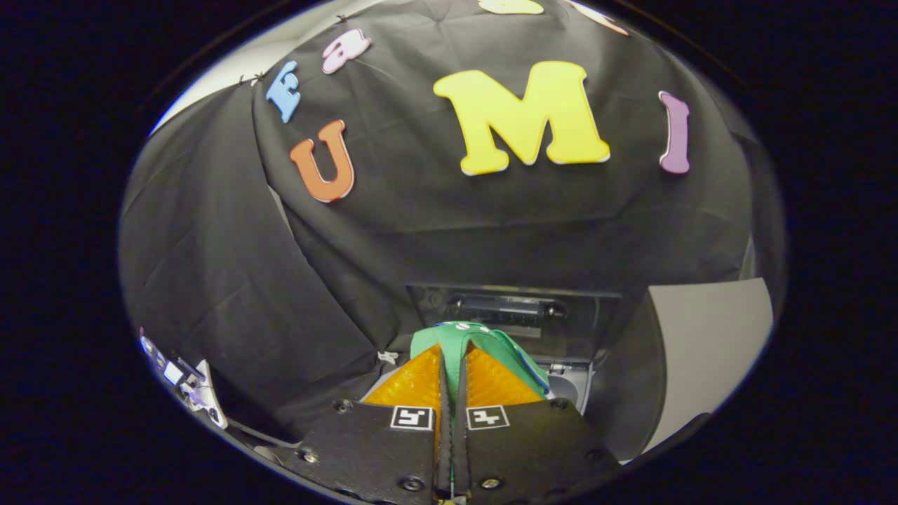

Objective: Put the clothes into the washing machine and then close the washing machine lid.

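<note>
My gripper (453,365) is shut on a green piece of clothing (468,338), which bunches over and between both fingers and hangs off their right side. Beyond the fingers stands the washing machine, its dark lid (515,308) raised upright at the back. Part of the machine's grey top and round drum opening (570,387) shows just past the right finger, below the cloth. The held clothing sits above and slightly short of that opening.
Black booth cloth hangs close behind and to the left of the machine. A pale panel (708,344) stands to the right. A small white device with cables (184,382) sits low on the left.
</note>
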The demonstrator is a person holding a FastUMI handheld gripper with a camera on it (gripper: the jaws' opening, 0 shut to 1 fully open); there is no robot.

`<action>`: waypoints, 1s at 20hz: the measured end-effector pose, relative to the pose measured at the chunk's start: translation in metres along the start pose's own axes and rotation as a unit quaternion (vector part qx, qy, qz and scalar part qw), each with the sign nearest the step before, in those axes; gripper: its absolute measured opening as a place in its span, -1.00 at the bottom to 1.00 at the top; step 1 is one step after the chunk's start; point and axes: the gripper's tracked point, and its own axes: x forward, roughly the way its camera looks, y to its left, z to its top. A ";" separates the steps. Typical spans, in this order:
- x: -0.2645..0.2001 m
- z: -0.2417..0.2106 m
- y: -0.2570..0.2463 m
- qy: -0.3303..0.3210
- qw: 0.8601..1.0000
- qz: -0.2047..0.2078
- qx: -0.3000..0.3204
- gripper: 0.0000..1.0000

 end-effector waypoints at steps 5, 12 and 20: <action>0.054 -0.039 -0.017 0.060 0.998 -0.021 0.011 -0.91; 0.117 -0.094 -0.035 0.135 0.989 -0.051 0.039 -0.91; 0.151 -0.157 -0.048 0.202 0.971 -0.094 0.089 -0.90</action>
